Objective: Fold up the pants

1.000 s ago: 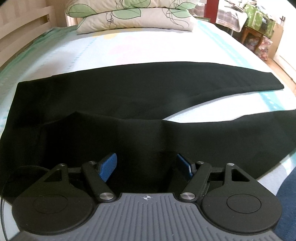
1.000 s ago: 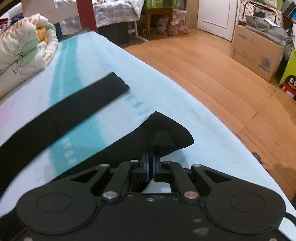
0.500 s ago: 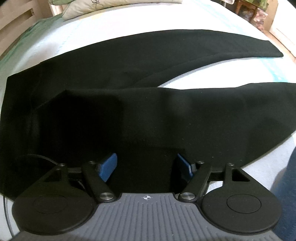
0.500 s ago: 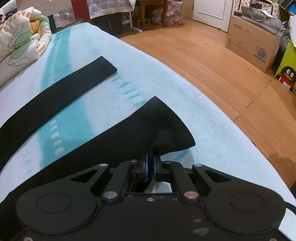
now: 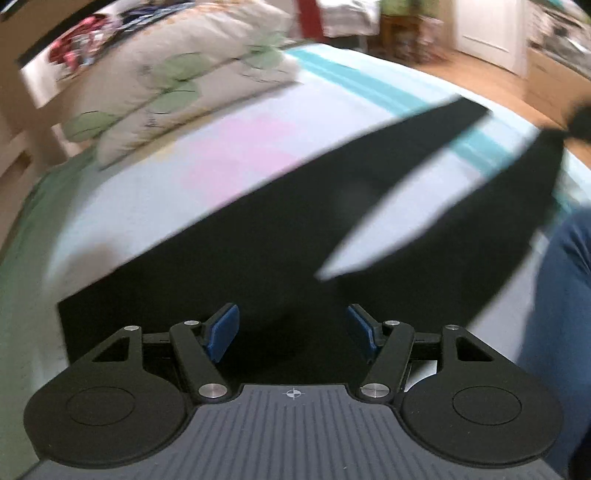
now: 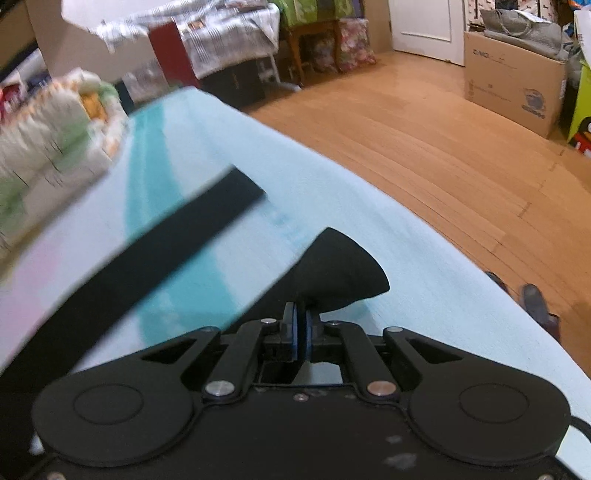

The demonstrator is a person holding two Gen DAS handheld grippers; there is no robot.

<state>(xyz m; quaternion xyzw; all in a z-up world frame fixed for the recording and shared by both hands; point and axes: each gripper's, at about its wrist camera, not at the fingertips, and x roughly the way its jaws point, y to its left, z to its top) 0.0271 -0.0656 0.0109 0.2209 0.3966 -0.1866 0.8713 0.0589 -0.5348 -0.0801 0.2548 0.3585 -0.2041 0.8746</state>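
One pair of black pants (image 5: 280, 236) is lying on the bed (image 5: 155, 192), two legs splaying apart. Right gripper (image 6: 300, 334) is pinching one cuff near the bed's edge; left gripper (image 5: 291, 328) is hovering wide apart over the waist after closing slightly. Two pillows (image 5: 177, 92) are sitting beyond.

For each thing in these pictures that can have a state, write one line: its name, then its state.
Pants: spread flat on the bed, legs apart, unfolded.
Near leg cuff: lifted, pinched.
Right gripper: shut on the cuff.
Left gripper: open over the pants.
Door: closed.
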